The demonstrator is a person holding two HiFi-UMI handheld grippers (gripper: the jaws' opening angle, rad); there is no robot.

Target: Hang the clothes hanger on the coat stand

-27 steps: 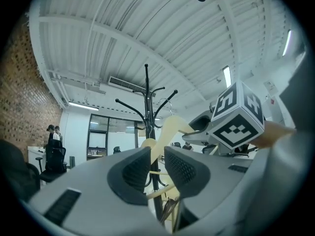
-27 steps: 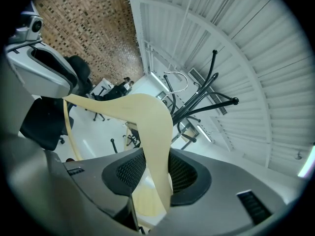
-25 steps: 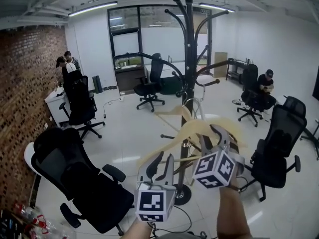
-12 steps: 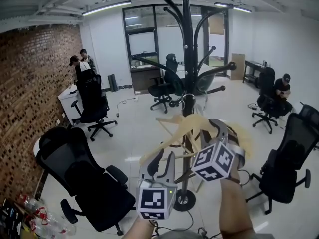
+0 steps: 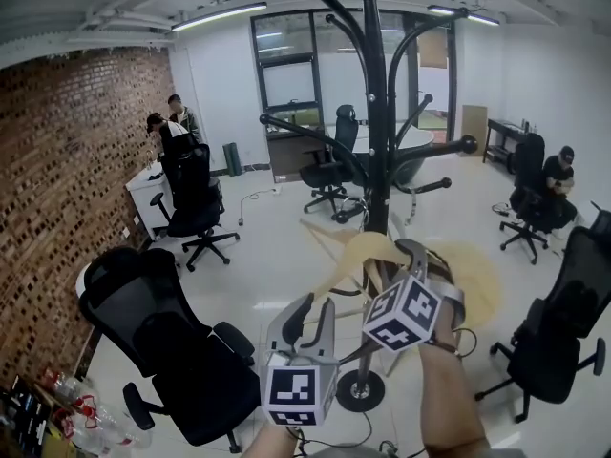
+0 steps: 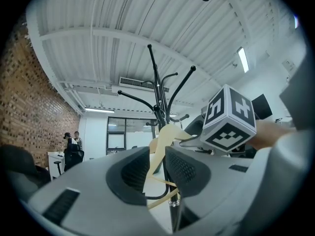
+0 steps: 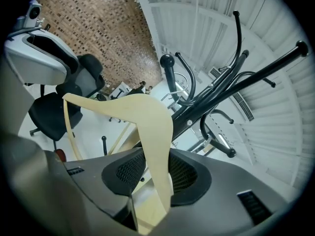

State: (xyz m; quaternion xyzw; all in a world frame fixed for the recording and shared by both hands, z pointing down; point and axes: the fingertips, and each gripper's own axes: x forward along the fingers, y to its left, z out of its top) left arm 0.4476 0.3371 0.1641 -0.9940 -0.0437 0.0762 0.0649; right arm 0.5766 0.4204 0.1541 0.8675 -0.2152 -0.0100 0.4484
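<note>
While right gripper [image 7: 156, 173] clamps hanger [image 7: 147, 114] arm | left gripper [image 6: 157, 167] jaws apart, hanger end between, unpinched.

Our right gripper [image 5: 421, 257] clamps the hanger [image 7: 147, 117]; left gripper [image 5: 310, 311], just beside and below it, jaws apart.

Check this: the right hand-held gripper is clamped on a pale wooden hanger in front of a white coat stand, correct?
No: the coat stand is black, not white, as the head view shows. The right hand-held gripper does clamp the pale wooden hanger.
</note>
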